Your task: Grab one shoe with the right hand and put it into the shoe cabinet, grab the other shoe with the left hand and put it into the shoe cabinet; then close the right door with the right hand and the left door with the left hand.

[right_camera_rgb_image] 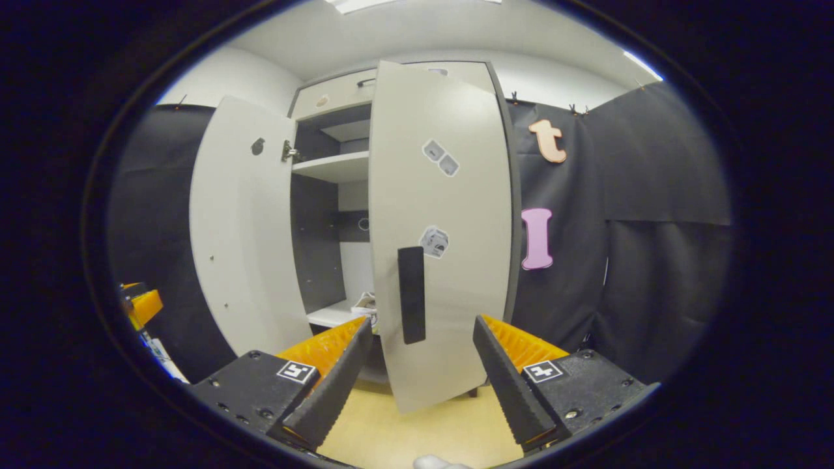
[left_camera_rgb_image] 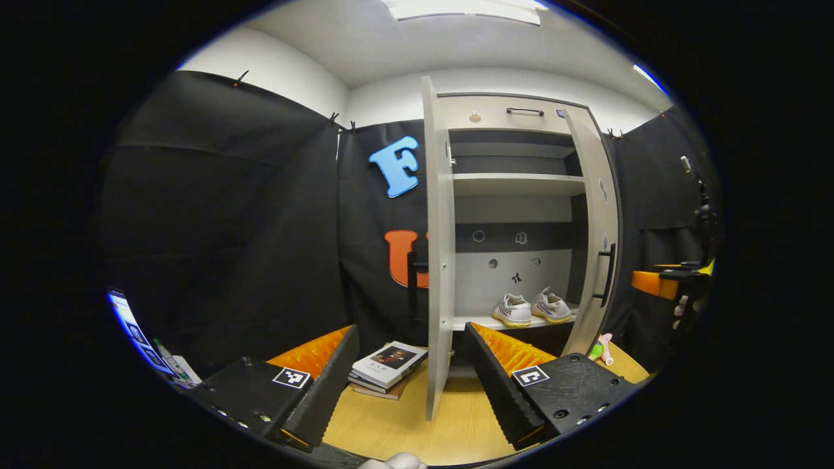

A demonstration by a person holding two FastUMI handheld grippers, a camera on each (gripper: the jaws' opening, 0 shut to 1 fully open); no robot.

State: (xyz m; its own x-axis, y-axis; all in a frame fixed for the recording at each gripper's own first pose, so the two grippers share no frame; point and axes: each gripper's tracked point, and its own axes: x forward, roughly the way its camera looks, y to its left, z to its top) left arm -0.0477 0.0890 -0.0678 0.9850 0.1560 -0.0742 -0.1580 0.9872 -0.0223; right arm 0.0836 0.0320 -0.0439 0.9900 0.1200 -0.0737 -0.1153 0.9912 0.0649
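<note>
Two white shoes (left_camera_rgb_image: 531, 308) stand side by side on the lower shelf of the grey shoe cabinet (left_camera_rgb_image: 515, 185). In the left gripper view the left door (left_camera_rgb_image: 440, 260) stands edge-on between my left gripper's (left_camera_rgb_image: 412, 365) spread fingers, and the right door (left_camera_rgb_image: 603, 241) hangs open. My left gripper is open and empty. In the right gripper view the right door (right_camera_rgb_image: 449, 215) is partly swung in, its black handle (right_camera_rgb_image: 412, 294) just ahead of my open right gripper (right_camera_rgb_image: 422, 365). A bit of one shoe (right_camera_rgb_image: 366, 303) peeks past that door. The right gripper (left_camera_rgb_image: 677, 281) also shows far right.
A stack of books (left_camera_rgb_image: 386, 368) lies on the wooden floor (left_camera_rgb_image: 417, 423) left of the left door. A small pink and green toy (left_camera_rgb_image: 601, 348) lies by the cabinet's right foot. Black cloth walls close in both sides. The left door (right_camera_rgb_image: 241, 234) stands wide open.
</note>
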